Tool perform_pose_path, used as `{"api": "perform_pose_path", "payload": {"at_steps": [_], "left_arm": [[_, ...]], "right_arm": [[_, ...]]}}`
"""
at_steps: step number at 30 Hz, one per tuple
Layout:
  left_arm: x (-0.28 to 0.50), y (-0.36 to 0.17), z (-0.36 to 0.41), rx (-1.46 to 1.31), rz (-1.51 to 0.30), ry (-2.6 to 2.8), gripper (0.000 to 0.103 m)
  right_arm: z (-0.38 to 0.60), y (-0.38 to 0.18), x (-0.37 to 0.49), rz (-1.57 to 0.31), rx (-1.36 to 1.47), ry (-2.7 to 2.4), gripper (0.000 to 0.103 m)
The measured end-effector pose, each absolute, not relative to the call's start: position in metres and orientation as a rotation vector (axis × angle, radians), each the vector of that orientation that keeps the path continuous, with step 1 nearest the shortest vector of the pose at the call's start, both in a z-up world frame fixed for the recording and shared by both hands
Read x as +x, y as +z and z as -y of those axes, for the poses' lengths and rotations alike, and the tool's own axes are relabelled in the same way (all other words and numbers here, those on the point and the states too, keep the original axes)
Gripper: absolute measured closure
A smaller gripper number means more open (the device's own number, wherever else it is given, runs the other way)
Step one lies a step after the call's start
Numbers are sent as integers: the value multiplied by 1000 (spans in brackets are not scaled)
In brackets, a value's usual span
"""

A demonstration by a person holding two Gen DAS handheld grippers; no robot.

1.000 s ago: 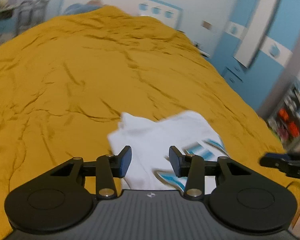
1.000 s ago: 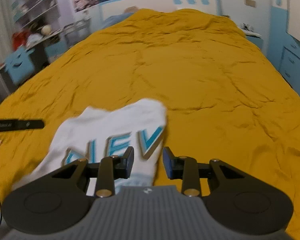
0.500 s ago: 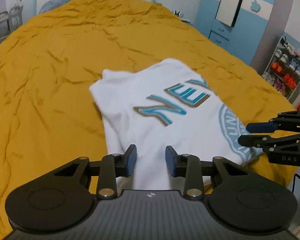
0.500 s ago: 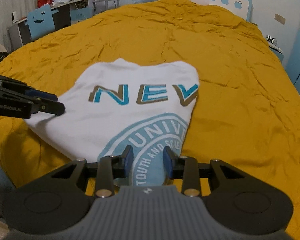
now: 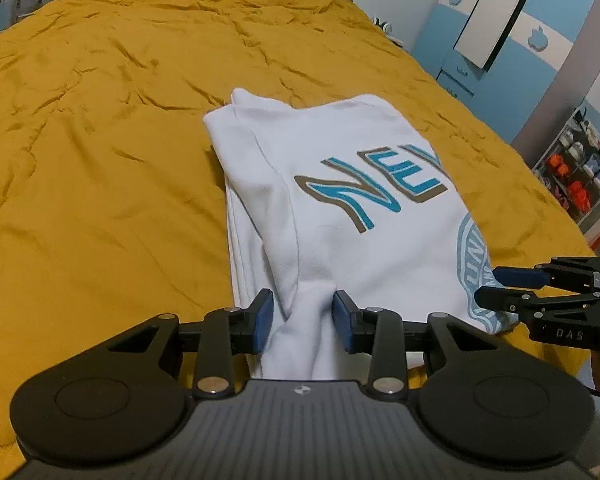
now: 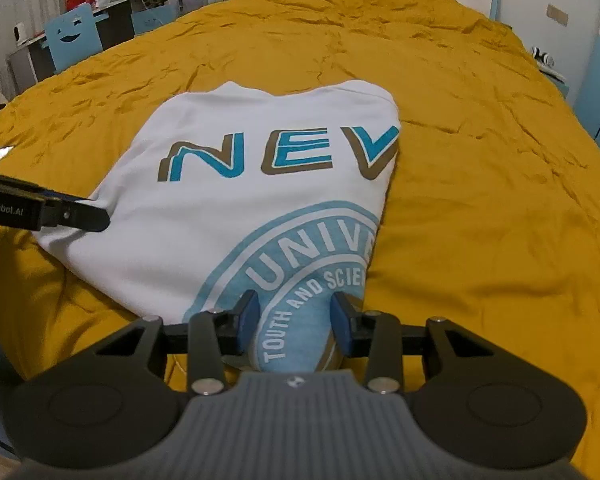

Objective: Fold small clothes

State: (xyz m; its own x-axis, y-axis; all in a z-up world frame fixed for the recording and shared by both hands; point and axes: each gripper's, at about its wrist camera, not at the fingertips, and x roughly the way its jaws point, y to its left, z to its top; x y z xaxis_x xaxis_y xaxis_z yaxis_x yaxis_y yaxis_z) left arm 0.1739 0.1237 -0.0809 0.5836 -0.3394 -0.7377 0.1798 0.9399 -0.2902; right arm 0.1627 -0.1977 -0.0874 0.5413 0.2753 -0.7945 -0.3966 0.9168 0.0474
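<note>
A white T-shirt (image 5: 352, 184) with blue "NEV" lettering and a round blue emblem lies partly folded on the mustard bedspread (image 5: 100, 140); it also shows in the right wrist view (image 6: 228, 200). My left gripper (image 5: 303, 316) is shut on a bunched fold at the shirt's near left edge. My right gripper (image 6: 294, 318) is shut on the near right edge, over the emblem. Each gripper shows in the other's view: the right one (image 5: 512, 286) at the shirt's right corner, the left one (image 6: 72, 212) at its left side.
The bedspread (image 6: 480, 160) stretches far ahead and to both sides. A blue wardrobe (image 5: 500, 32) and a shelf of shoes (image 5: 580, 168) stand to the right. A cluttered desk with a blue chair (image 6: 76, 36) stands at the left.
The shirt has been pulled toward me and spread flat on the bed. Both grippers stay shut on its near edge and have come lower.
</note>
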Motion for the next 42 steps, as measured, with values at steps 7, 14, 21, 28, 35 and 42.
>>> {"api": "perform_pose_path", "payload": {"at_steps": [7, 14, 21, 28, 35, 42], "left_arm": [[161, -59, -125, -192, -834, -315, 60], [155, -10, -124, -157, -677, -285, 50], [157, 43, -105, -88, -464, -227, 28], [142, 79, -78, -3, -268, -185, 10], [113, 98, -59, 41, -117, -114, 6], [93, 88, -52, 18, -112, -23, 0]], "right_arm": [[204, -62, 167, -910, -96, 390, 57], [215, -12, 172, -786, -68, 359, 42], [215, 54, 171, -573, -56, 337, 25], [216, 110, 149, -361, 1, 288, 21], [214, 130, 108, -236, 12, 276, 21], [214, 117, 67, -229, 37, 275, 21]]}}
